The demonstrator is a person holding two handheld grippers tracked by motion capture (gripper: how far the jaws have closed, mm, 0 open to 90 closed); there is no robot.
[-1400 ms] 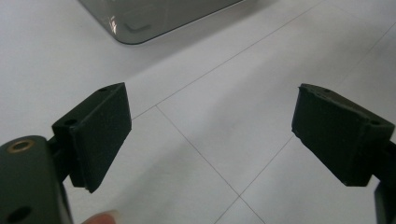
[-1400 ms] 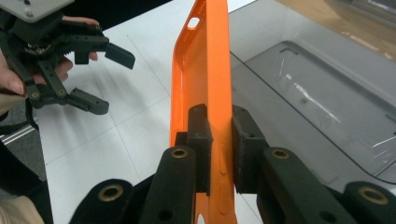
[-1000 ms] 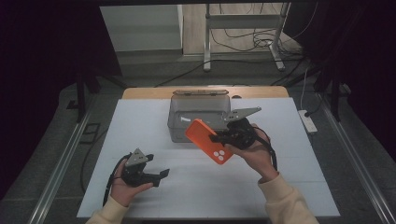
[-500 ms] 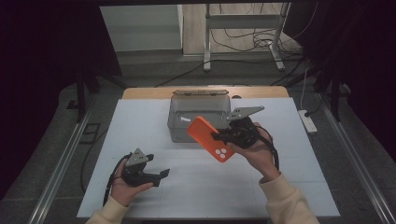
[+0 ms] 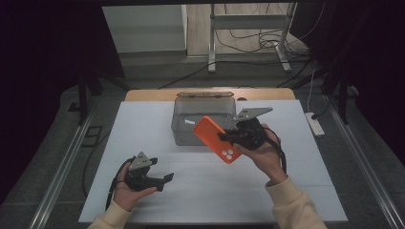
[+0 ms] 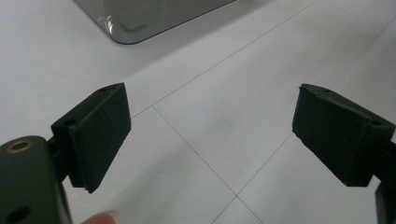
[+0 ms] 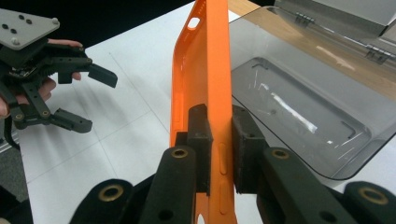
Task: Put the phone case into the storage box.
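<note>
The right tool [image 5: 228, 137] pinches the flat orange silicone phone case [image 5: 217, 139] between its two black pads [image 7: 200, 135], gripping one long edge (the case stands on edge in the right gripper view). The case is held in the air, just in front of the clear grey plastic box [image 5: 203, 119] with its hinged lid open, which lies beyond the tool. The left tool [image 5: 165, 179] rests low over the white bench [image 5: 286, 186], jaws spread wide with nothing between them, well apart from the case.

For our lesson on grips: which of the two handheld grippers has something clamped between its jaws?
The right gripper: its jaws pinch the edge of an orange plastic phone case. The left gripper is open, holding nothing.
</note>
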